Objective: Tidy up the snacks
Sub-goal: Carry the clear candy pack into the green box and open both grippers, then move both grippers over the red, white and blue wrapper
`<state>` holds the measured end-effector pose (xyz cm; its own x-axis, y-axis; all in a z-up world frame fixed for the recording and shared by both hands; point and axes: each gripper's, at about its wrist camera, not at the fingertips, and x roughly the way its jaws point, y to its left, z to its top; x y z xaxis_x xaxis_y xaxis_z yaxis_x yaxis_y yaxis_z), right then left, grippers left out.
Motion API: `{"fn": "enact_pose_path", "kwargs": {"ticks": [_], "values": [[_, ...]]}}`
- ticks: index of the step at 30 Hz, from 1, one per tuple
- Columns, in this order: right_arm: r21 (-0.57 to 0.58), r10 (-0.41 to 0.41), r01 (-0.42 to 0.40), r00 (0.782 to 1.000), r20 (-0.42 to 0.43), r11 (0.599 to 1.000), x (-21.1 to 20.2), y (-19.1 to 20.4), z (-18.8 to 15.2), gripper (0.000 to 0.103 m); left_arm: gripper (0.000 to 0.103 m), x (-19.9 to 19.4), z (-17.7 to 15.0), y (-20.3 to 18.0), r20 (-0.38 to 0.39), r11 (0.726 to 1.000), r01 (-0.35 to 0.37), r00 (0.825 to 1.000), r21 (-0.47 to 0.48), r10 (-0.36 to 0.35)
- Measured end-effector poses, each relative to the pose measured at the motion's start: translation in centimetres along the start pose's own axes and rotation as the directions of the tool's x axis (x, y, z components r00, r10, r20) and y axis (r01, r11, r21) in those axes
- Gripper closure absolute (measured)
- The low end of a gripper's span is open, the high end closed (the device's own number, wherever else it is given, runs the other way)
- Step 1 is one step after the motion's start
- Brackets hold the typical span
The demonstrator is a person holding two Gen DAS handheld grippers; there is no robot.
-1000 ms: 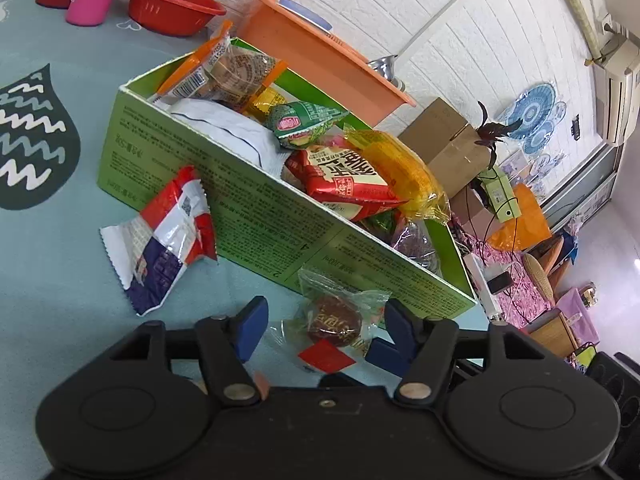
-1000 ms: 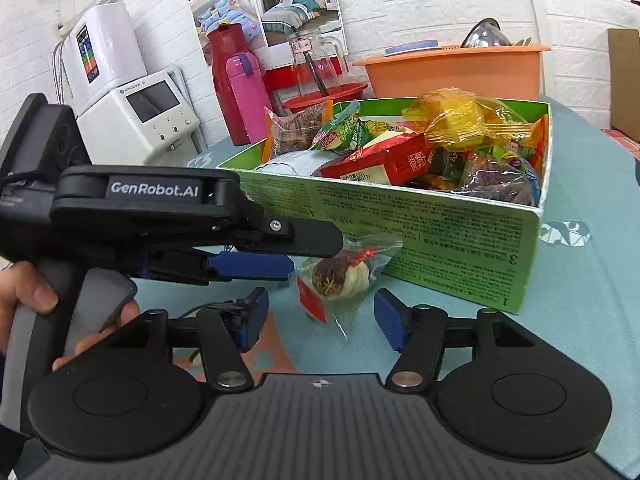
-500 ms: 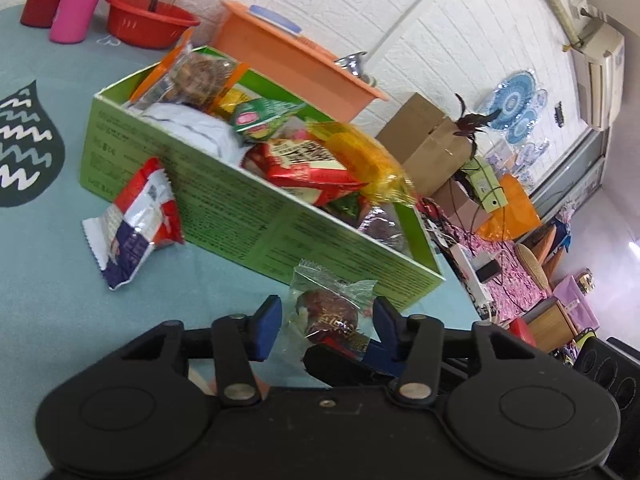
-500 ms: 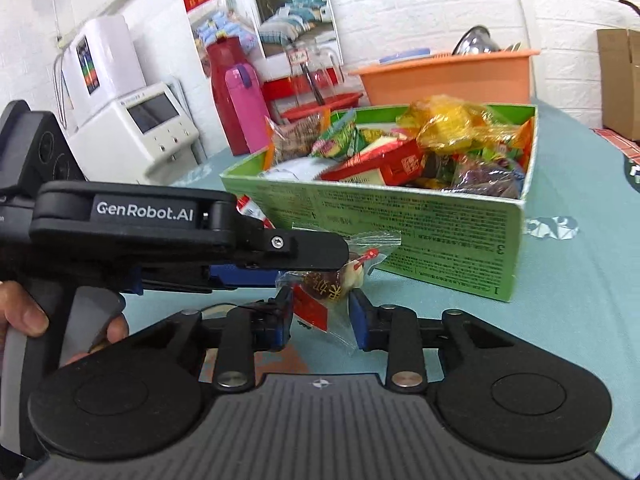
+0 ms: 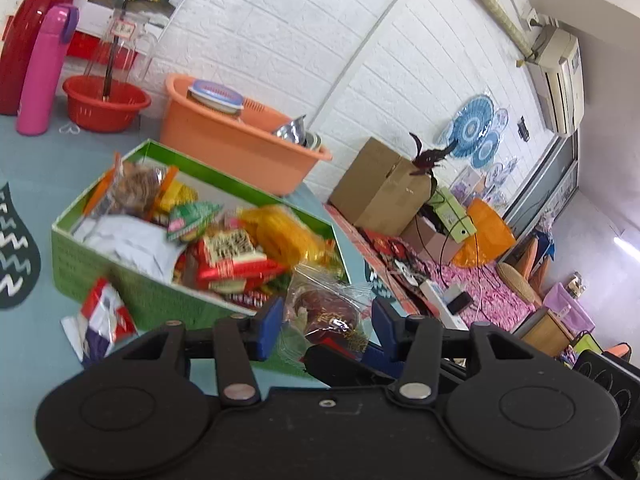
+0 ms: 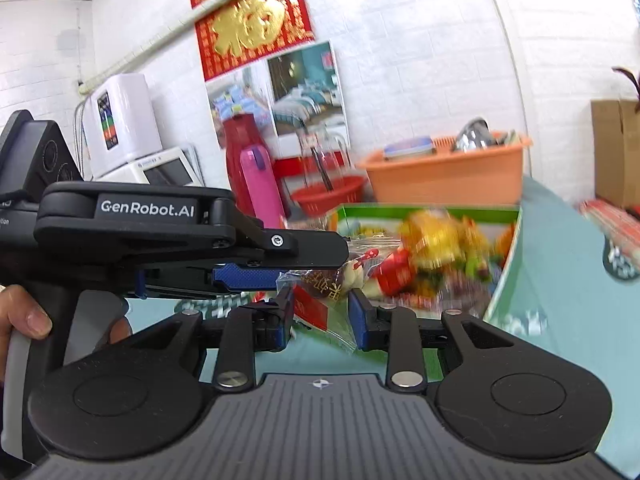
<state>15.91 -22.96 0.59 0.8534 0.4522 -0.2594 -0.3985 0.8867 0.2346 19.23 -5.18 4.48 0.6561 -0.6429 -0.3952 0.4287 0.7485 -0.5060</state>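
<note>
Since a second ago we lift the clear snack packet (image 5: 326,314) off the bench (image 5: 28,344); it hangs by the green box (image 5: 132,296), both claws pinching it: left claw (image 5: 326,324), right claw (image 6: 320,316). "GenRobot.AI" reads mid-left in the right view.

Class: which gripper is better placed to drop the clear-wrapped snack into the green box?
Probably the right gripper: its jaws look pinched on the snack packet, with the green box just ahead. The left gripper brackets it more loosely.
</note>
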Motion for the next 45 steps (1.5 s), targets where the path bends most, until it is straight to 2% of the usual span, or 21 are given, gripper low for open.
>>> {"fn": "enact_pose_path", "kwargs": {"ticks": [6,11,21,24,26,27,28,30,37,41,45], "values": [[-0.03,0.003,-0.002,1.0,0.03,1.0,2.6,-0.5,2.1,0.05,0.04,1.2,2.8,0.9,0.03,1.0,-0.013,0.999,-0.013,0.014],[-0.028,-0.011,0.012,1.0,0.024,1.0,5.2,-1.5,3.4,0.05,0.039,3.0,4.8,2.5,0.027,1.0,-0.012,1.0,-0.029,0.013],[-0.005,-0.048,0.048,0.999,-0.021,0.999,9.7,-3.3,3.8,0.051,0.039,7.4,6.8,6.1,-0.007,0.996,-0.017,1.0,-0.087,0.017],[-0.003,-0.058,0.058,0.998,-0.025,0.998,10.6,-3.7,3.6,0.05,0.035,8.2,7.0,6.9,-0.008,0.996,-0.025,1.0,-0.084,0.025],[-0.015,-0.072,0.072,0.997,-0.012,0.997,11.0,-3.9,3.3,0.043,0.027,8.4,6.9,7.1,-0.004,0.997,-0.031,1.0,-0.071,0.031],[-0.028,-0.082,0.082,0.997,-0.003,0.996,11.1,-3.8,3.1,0.034,0.02,8.5,6.9,7.1,-0.003,0.998,-0.029,1.0,-0.061,0.029],[-0.043,-0.088,0.088,0.996,0.001,0.995,11.1,-3.8,2.9,0.028,0.0,8.4,6.8,6.9,-0.008,0.998,-0.032,0.999,-0.051,0.031],[-0.06,-0.085,0.085,0.996,0.005,0.995,11.0,-3.6,2.7,0.002,0.0,7.9,6.6,6.4,0.016,0.998,-0.059,0.998,-0.034,0.06],[-0.043,-0.088,0.09,0.995,0.048,0.995,8.5,-2.7,3.0,0.0,0.0,5.1,6.0,5.8,0.015,0.997,-0.073,0.997,-0.03,0.074],[-0.049,-0.077,0.081,0.994,0.078,0.995,5.9,-1.6,2.7,0.0,0.0,2.1,5.3,5.7,0.028,0.995,-0.098,0.995,-0.029,0.099],[-0.048,-0.038,0.042,0.997,0.072,0.998,4.0,-0.4,1.9,0.0,0.0,-0.6,4.1,6.7,0.04,0.988,-0.146,0.988,-0.043,0.148]]}}
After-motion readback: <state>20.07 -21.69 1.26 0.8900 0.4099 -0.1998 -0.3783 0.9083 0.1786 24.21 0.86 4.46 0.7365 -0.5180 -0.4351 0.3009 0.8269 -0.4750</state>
